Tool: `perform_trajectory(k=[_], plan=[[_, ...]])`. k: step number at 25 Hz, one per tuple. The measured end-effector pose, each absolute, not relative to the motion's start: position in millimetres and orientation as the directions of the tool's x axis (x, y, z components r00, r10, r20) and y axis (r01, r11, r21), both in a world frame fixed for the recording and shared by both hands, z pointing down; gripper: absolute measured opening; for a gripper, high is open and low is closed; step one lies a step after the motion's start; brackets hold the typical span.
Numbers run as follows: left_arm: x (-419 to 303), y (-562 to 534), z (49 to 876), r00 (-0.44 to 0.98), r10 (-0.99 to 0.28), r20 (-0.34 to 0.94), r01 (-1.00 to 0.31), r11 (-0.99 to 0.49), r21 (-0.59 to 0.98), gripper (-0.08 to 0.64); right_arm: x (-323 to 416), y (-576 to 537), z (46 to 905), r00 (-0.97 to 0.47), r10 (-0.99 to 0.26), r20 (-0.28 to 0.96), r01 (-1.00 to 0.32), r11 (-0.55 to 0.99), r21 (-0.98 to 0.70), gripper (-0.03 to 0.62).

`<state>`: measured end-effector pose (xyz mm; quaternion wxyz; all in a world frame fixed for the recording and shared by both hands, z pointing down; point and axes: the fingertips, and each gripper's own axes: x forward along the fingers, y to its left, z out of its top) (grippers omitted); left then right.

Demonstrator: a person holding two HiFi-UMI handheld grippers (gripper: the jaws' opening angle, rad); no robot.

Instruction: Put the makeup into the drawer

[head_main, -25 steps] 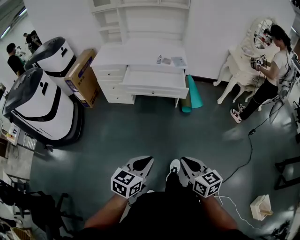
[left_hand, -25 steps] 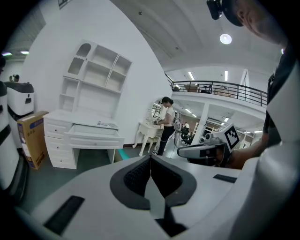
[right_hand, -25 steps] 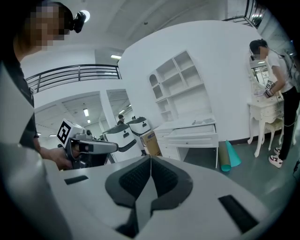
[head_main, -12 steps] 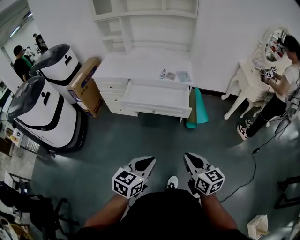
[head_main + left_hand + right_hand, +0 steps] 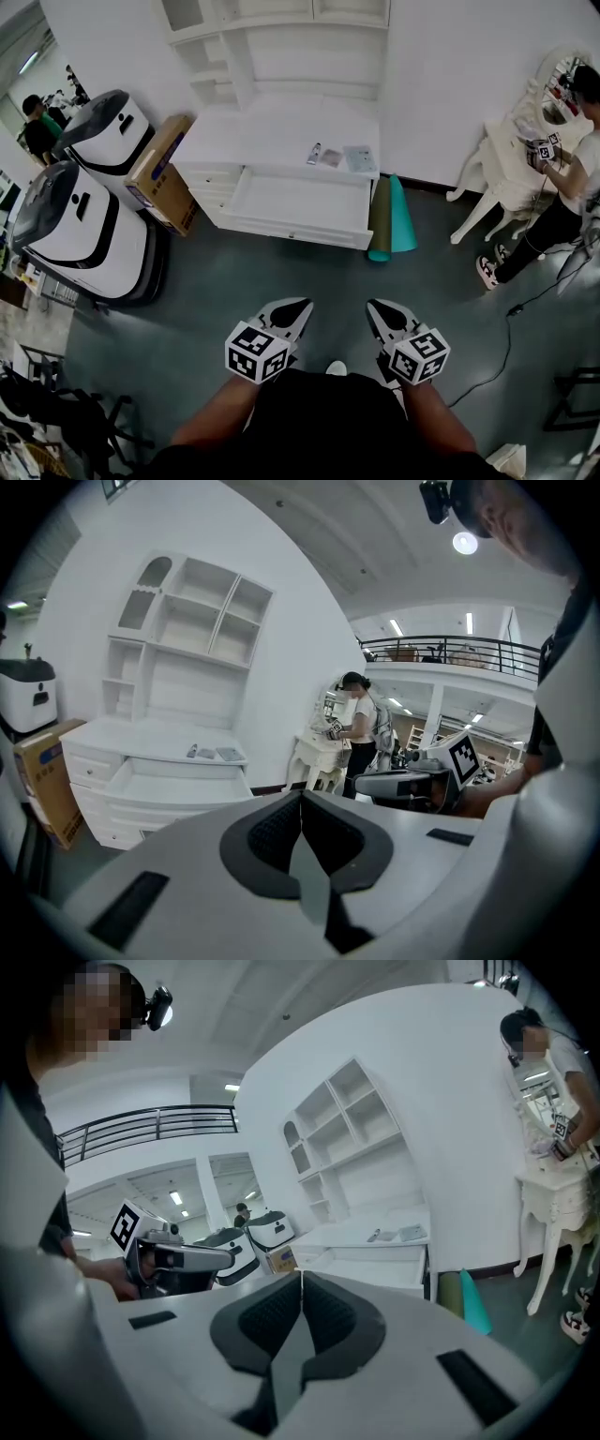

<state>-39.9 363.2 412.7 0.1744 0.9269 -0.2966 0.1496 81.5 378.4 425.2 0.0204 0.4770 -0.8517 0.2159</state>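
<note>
Left gripper: jaws pressed together with nothing between them; it hangs over the floor, well short of the drawer.
Right gripper: jaws likewise pressed together and empty, also well short of the drawer.
Drawer: pulled open at the front of the white desk; its inside looks bare.
Makeup: a few small items lie on the desk top just behind the drawer's right end; none is in the drawer.
Done: only the drawer stands open, ready to receive things.
Left: by the look of it, the whole job remains: reaching the desk, picking up each item and setting it in the drawer.
Writing: nothing legible. The cardboard box left of the drawer has a blue printed patch too small to read, and the marker cubes show only black-and-white squares.
</note>
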Motion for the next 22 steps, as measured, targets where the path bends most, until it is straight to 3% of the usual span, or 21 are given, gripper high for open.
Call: perform_trajectory(k=[8,22], plan=[[-31.8,321.0,414.1,0.739,-0.530,0.416,-0.647,-0.730,0.220,0.011,102.6,345.9,436.2,-0.563,-0.788,0.251,-0.806,0.455,-0.379,0.028],[-13.1,251.1,434.3,0.760,-0.476,0.442,-0.619,-0.738,0.270,0.011,113.5,283.6,456.1,-0.543,-0.788,0.291,-0.821,0.424,-0.384,0.028]])
